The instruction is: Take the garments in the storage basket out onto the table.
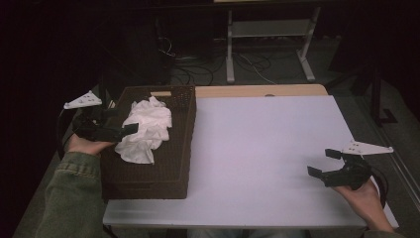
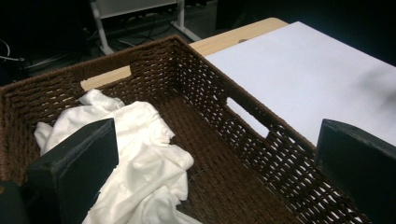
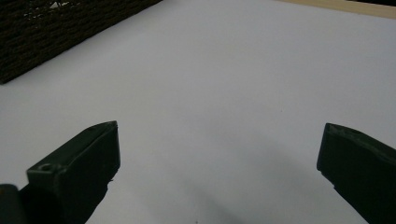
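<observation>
- Table [image 1: 267, 148]: a white surface with a strip of pale wood showing along its far edge; the floor beyond it is dark, with cables and a white stand.
- Basket [image 1: 181, 144]: a dark brown woven basket, rectangular, standing on the left part of the table, with handle slots cut in its walls. In the left gripper view one slot opens in the wall nearest the white surface.
- Cloth [image 1: 144, 130]: a crumpled white cloth lying inside the basket, toward its far left part, reaching the far wall in the left gripper view [image 2: 140, 158].
- Left gripper [image 1: 130, 129]: held over the left rim of the basket, pointing across it. Its jaws stand wide apart and grip nothing; in its own view the cloth lies beneath and beside the left jaw, and whether that jaw touches the cloth cannot be told.
- Right gripper [image 1: 324, 166]: held at the right part of the table, well apart from the basket, above bare white surface. Its jaws stand wide apart and are empty.
</observation>
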`<control>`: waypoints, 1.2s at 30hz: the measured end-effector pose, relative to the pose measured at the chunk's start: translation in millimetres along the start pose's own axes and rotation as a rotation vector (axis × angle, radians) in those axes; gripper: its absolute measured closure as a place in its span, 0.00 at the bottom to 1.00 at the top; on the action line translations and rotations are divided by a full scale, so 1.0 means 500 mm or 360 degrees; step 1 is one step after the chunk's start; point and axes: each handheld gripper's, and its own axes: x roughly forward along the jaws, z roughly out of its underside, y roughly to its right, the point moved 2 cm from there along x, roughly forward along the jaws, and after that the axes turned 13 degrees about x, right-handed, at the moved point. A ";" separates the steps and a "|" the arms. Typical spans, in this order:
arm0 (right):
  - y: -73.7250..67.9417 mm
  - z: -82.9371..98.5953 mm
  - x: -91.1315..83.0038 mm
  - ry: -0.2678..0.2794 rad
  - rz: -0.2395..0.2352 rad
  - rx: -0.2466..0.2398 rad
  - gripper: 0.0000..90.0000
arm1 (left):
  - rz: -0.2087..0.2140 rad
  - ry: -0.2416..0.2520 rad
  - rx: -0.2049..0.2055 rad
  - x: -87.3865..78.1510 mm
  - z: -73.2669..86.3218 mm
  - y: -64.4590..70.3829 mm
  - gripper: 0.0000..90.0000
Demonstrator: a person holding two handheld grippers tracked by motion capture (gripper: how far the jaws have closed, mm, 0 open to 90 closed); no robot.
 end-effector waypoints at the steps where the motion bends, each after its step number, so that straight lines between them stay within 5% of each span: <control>1: 0.000 0.000 0.000 -0.0003 0.0000 0.0000 0.00 | 0.0000 -0.0004 -0.0002 0.002 -0.001 -0.003 0.00; 17: -0.002 0.003 0.005 -0.0020 0.0024 -0.0019 0.00 | -0.0015 -0.0141 0.0009 0.057 -0.020 -0.057 0.00; 23: -0.005 0.004 0.010 -0.0035 0.0020 -0.0034 0.00 | 0.0000 -0.0212 0.0027 0.087 -0.006 -0.085 0.00; 31: -0.009 0.005 0.015 -0.0043 0.0025 -0.0055 0.00 | -0.0006 -0.0178 -0.0035 0.136 0.020 -0.117 0.00; 36: -0.010 0.006 0.017 -0.0049 0.0026 -0.0053 0.00 | -0.0012 -0.0301 0.0030 0.168 0.031 -0.130 0.00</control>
